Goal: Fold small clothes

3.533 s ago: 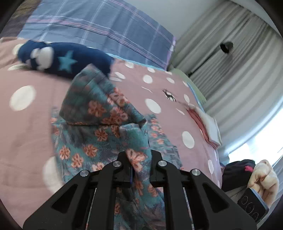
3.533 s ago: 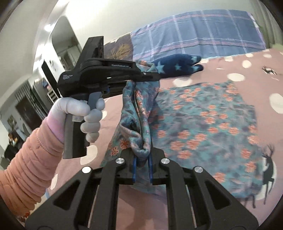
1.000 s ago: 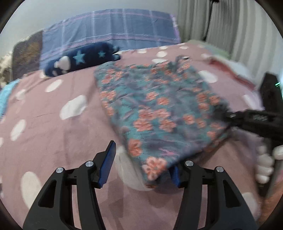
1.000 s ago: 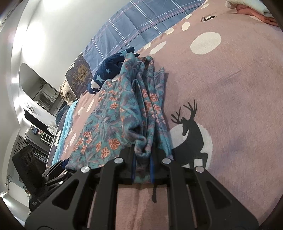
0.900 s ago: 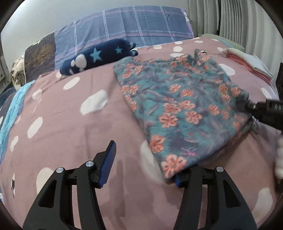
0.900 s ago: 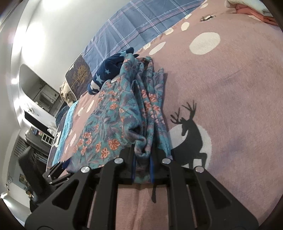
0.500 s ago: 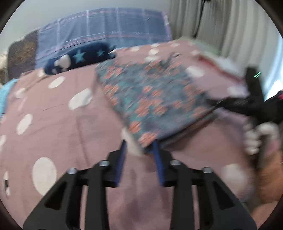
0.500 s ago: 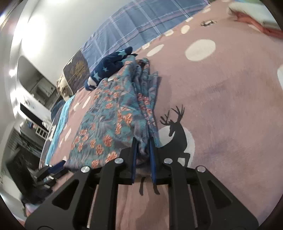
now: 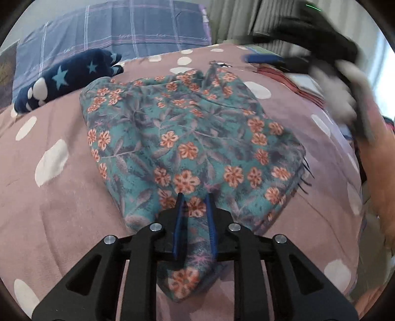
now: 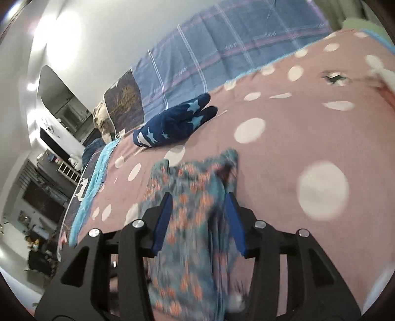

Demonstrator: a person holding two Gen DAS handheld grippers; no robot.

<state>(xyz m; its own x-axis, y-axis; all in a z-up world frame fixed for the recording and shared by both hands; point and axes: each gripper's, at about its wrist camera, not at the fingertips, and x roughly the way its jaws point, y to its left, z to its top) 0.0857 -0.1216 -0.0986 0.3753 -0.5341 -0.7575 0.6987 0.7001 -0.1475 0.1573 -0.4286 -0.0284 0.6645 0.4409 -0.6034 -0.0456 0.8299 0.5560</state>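
A teal garment with orange flowers [image 9: 187,138] lies folded on the pink dotted bedspread [image 9: 61,197]. My left gripper [image 9: 195,205] is at its near corner, with the blue pads pressed on a fold of the cloth that runs back between them. My right gripper [image 10: 197,197] hangs above the garment [image 10: 192,187], blurred by motion. Its jaws are opening, and the cloth lies below them, untouched by the pads. In the left wrist view the right gripper [image 9: 271,59] is a blur at the upper right, held by a gloved hand [image 9: 340,98].
A navy plush with light stars [image 9: 66,76] [image 10: 175,123] lies beyond the garment. A blue plaid pillow [image 9: 123,32] lines the headboard side. Folded clothes [image 9: 303,84] are stacked at the right, near grey curtains [image 9: 234,19]. The bed's cyan-trimmed edge [image 10: 98,168] drops off at the left.
The left gripper closed from wide open onto the garment's near corner. The right gripper let go of the garment's edge, opened and lifted up and away.
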